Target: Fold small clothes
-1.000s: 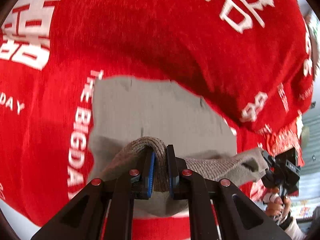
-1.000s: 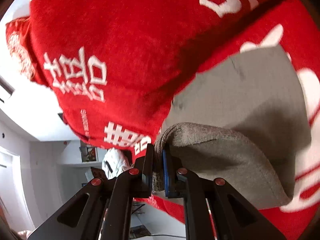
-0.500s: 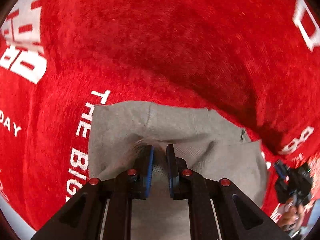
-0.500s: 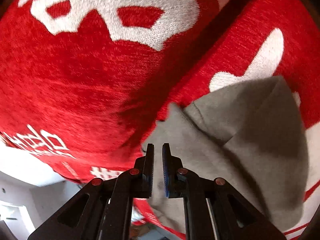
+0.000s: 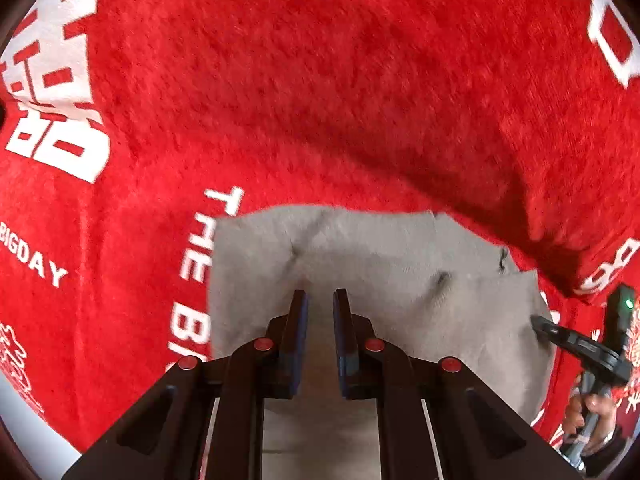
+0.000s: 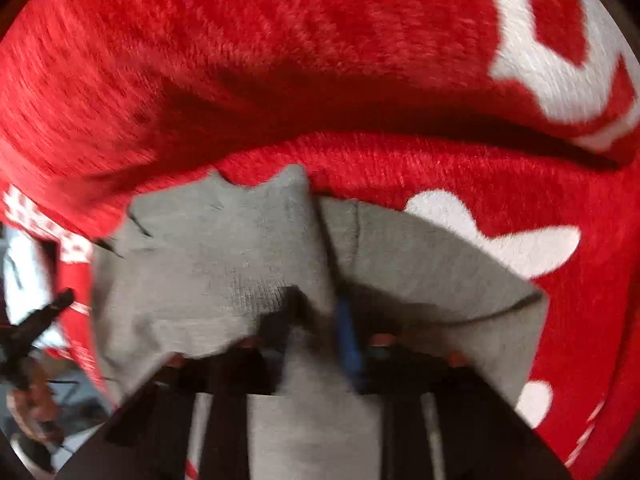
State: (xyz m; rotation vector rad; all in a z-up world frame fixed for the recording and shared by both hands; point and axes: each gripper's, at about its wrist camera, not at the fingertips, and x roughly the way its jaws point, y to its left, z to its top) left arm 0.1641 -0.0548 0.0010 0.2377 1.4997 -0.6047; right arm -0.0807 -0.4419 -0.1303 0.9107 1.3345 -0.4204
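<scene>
A small grey knit garment (image 5: 380, 264) lies folded on a red plush blanket (image 5: 320, 100) with white lettering. My left gripper (image 5: 320, 300) hovers over its near part with a narrow gap between the blue pads and nothing held. In the right wrist view the same grey garment (image 6: 224, 252) lies below my right gripper (image 6: 316, 304), which is motion-blurred; its fingers look slightly apart over the cloth. The right gripper also shows at the right edge of the left wrist view (image 5: 580, 348), by the garment's right edge.
The red blanket (image 6: 320, 60) fills both views, with a raised fold (image 5: 520, 200) behind the garment. A person's hand (image 5: 592, 416) holds the right gripper's handle. Room background shows at the lower left of the right wrist view (image 6: 32, 280).
Both grippers let go of the grey garment's edge, which they held lifted a second ago. The garment now lies flat and folded on the blanket; both grippers have drawn back slightly.
</scene>
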